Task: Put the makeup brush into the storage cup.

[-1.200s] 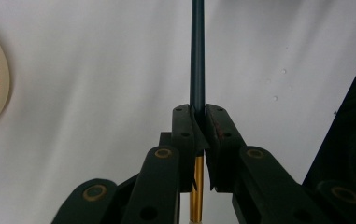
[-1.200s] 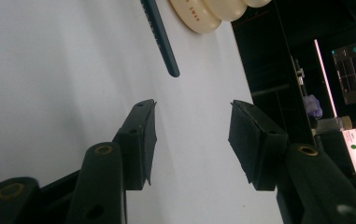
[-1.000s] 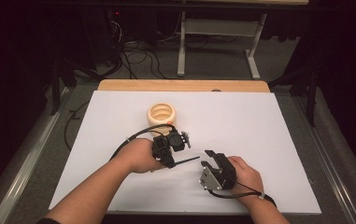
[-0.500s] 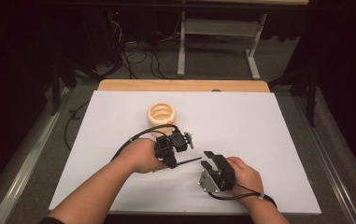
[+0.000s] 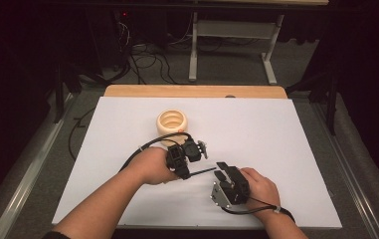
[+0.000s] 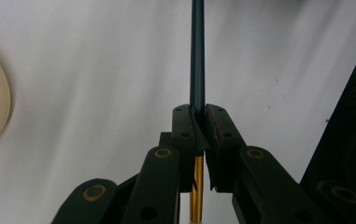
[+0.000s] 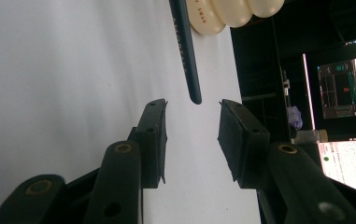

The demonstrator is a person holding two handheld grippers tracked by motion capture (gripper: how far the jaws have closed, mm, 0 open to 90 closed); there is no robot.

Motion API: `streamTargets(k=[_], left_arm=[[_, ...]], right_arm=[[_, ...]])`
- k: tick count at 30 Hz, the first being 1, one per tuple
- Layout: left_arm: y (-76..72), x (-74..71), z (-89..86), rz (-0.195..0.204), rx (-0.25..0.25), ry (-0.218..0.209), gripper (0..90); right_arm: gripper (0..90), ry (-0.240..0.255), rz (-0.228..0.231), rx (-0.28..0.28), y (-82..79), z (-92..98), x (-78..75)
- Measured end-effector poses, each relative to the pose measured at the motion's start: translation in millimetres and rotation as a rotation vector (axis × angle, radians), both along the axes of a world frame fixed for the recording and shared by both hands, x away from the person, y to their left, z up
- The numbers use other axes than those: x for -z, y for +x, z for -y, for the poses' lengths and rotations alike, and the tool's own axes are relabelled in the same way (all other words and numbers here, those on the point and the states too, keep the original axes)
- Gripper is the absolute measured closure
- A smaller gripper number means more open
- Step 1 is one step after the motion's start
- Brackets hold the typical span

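The left claw (image 5: pixel 189 167) is clenching a thin dark pen (image 5: pixel 201 172), its jaws pressing tight on the shaft. In the left gripper view the pen (image 6: pixel 197 56) is running straight up toward twelve o'clock from between the pads, dark teal above the grip and gold-coloured below it.

In the high view the pen is lying nearly level just above the white table (image 5: pixel 276 129), its free end pointing toward three o'clock, at the right claw (image 5: pixel 220 170).

The right claw is standing released, its jaws apart and having just been closing. In the right gripper view the pen's tip (image 7: pixel 195 99) is sitting just beyond the gap between the two pads, at twelve o'clock from them, touching neither pad. That claw (image 7: pixel 192 135) is gripping nothing.

A cream ribbed cup (image 5: pixel 173 124) is standing on the table at about eleven o'clock from the left hand (image 5: pixel 152 167), near it but apart. The right hand (image 5: pixel 259 188) is resting at roughly four o'clock from the left hand, toward the table's near edge.
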State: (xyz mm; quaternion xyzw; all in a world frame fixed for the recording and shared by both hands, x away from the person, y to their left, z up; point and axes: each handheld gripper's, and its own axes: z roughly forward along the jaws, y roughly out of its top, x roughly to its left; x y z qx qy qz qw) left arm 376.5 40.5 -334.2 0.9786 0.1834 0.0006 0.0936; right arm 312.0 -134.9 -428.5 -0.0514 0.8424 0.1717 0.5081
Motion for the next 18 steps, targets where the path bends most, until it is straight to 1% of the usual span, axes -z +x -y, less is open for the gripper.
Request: streamTargets(k=[2, 7, 8, 10, 11, 13, 17, 18], left_arm=[[0.3, -1.4, 0.8, 0.0, 0.009, 0.005, 83.2], [-0.4, -1.4, 3.3, -0.003, 0.014, 0.01, 83.2], [-0.4, -1.4, 4.8, -0.002, 0.017, 0.011, 83.2], [-0.5, -1.2, 6.6, -0.002, 0.02, 0.01, 83.2], [-0.4, -1.3, 7.2, -0.001, 0.023, 0.014, 83.2], [-0.4, -1.0, 7.8, -0.001, 0.022, 0.014, 83.2], [0.9, -0.8, 11.1, 0.001, 0.02, 0.015, 83.2], [1.7, -1.3, 12.7, 0.002, 0.023, 0.017, 83.2]], right_arm=[[65.6, -0.01, 0.006, -0.004, -0.4, -0.5, 0.5], [67.0, -0.01, 0.008, -0.002, -1.3, -0.6, 1.1], [68.4, -0.012, 0.015, -0.016, -0.7, -0.7, 1.2], [69.5, -0.018, 0.02, -0.025, -0.6, -1.0, 0.9], [70.1, -0.027, 0.022, -0.018, -1.5, -1.1, 0.2], [70.6, -0.022, 0.014, -0.027, -0.9, -1.1, 0.4], [73.0, -0.035, 0.023, -0.03, -2.0, -1.0, -0.6], [73.4, -0.029, 0.021, -0.032, -2.3, -1.4, -0.3]])
